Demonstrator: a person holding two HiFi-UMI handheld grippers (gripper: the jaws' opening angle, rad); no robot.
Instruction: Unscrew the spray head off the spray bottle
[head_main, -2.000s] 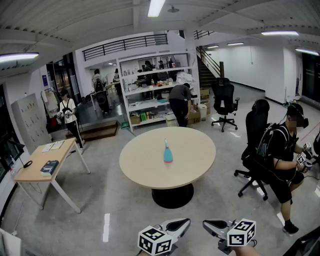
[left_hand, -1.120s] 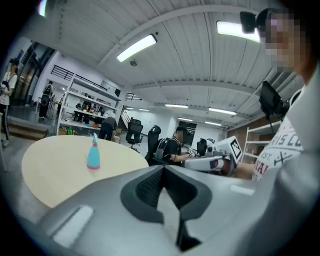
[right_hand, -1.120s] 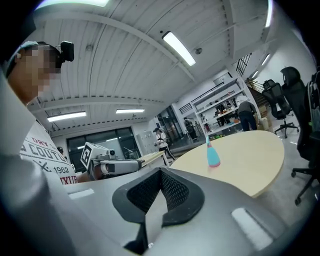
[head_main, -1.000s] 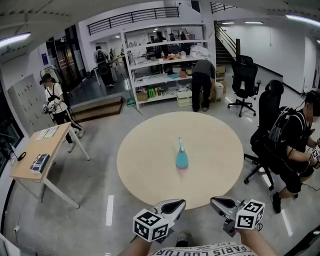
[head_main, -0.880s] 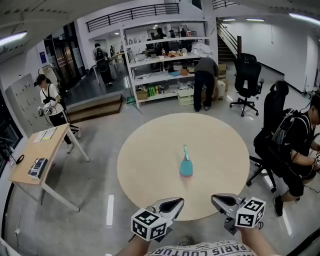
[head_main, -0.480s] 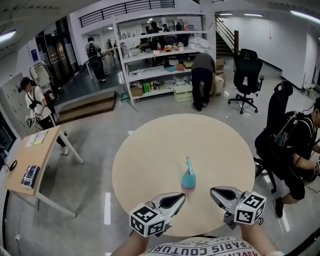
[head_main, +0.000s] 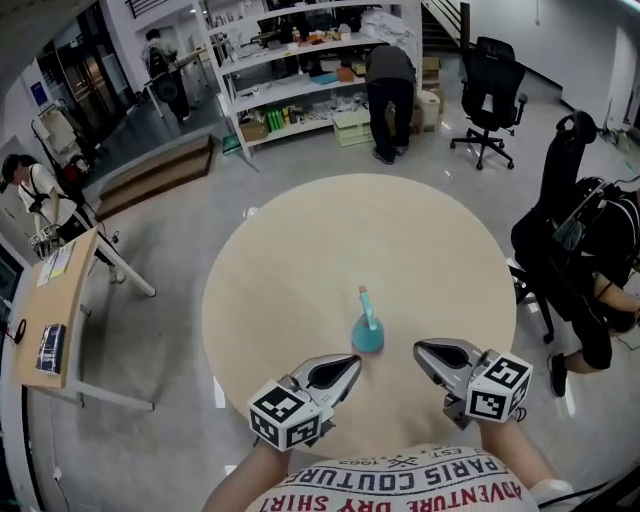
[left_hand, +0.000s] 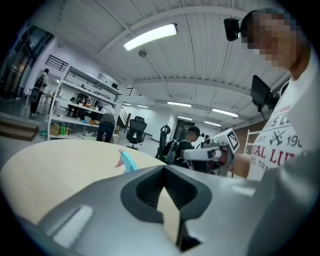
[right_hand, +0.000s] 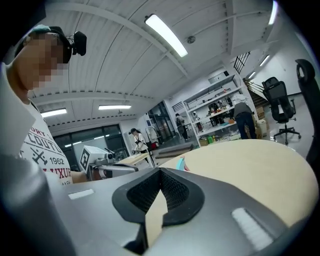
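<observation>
Your left gripper (head_main: 345, 365) has its jaws closed together with nothing between them, and your right gripper (head_main: 425, 352) is the same – pressed shut and empty. In the head view both hang over the near edge of the round table (head_main: 260, 300), the left at about 7 o'clock from the spray bottle (head_main: 367, 332) and the right at about 4 o'clock, each near it but touching nothing. The bottle stands upright on the tabletop, in the 6 o'clock half of the round top and a little right of its middle. Its teal body sits at the base, and the spray head (head_main: 363, 294) is on the neck above it, tipped toward 12 o'clock in that view. From your left gripper view the bottle shows just beyond the jaw tips at about 11 o'clock; your right gripper view catches only a sliver of it past the jaws at about 12 o'clock. Around the table, a person sits on a black chair (head_main: 590, 270) at 3 o'clock, a wooden desk (head_main: 55, 310) stands at 9 o'clock, and white shelving (head_main: 290, 70) with a person bent over it (head_main: 388, 75) lies off toward 12 o'clock – all well apart from the bottle.
</observation>
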